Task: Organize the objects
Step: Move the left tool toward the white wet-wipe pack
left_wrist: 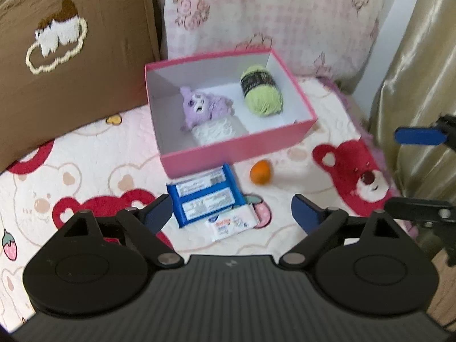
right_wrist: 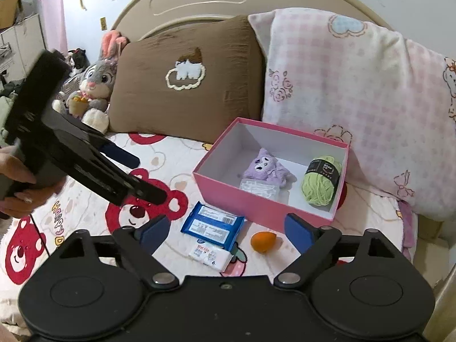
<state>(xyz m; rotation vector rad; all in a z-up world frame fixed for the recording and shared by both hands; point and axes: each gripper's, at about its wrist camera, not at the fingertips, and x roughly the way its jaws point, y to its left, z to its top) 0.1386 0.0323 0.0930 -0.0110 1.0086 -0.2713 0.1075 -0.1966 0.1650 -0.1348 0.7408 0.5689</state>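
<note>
A pink box stands open on the bed. It holds a purple plush, a green yarn ball and a white pack. On the bedcover in front of it lie a blue packet, a white tissue pack and a small orange ball. My left gripper is open and empty above the blue packet. My right gripper is open and empty, short of the box.
A brown pillow and a pink checked pillow lean on the headboard behind the box. A grey rabbit plush sits far left. A gold curtain hangs at the bed's right edge. A hand holds the left gripper.
</note>
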